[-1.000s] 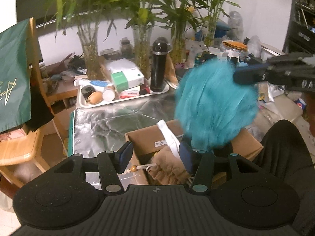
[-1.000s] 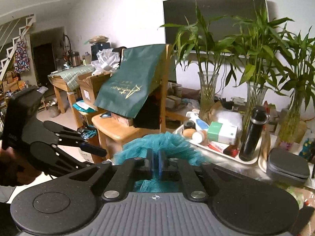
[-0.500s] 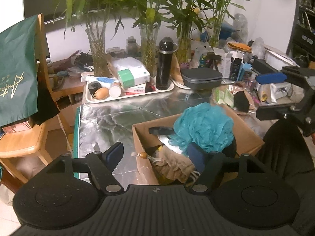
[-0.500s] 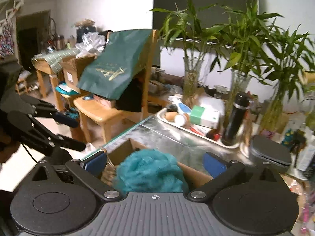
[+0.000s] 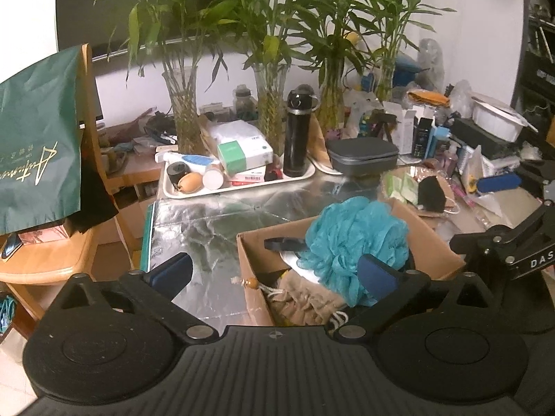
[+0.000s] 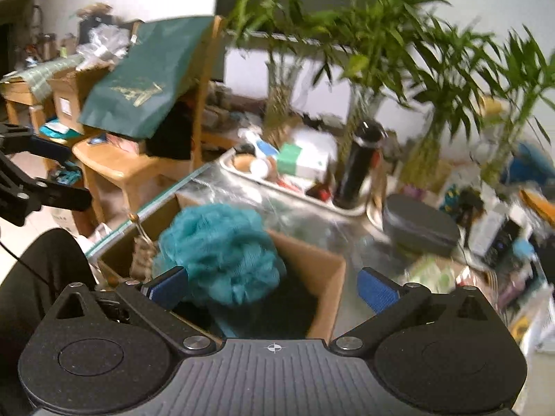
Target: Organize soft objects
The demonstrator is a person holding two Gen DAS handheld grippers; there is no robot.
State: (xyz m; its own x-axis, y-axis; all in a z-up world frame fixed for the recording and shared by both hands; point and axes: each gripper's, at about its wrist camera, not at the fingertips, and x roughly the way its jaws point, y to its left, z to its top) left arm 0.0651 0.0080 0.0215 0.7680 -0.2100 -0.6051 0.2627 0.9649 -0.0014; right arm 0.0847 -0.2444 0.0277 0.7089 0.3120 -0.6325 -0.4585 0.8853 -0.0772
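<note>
Teal pouf (image 6: 222,249) between spread jaws

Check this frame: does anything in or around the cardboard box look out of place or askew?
The teal mesh bath pouf sits heaped on the other contents of the brown cardboard box, bulging above its rim rather than tucked inside. Neither gripper touches it.

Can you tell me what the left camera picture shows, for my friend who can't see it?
A fluffy teal bath pouf sits on top of the things in an open cardboard box on a shiny silver table. The left gripper is opening wide and holds nothing. Behind are a white tray, a black bottle and leafy plants.
</note>
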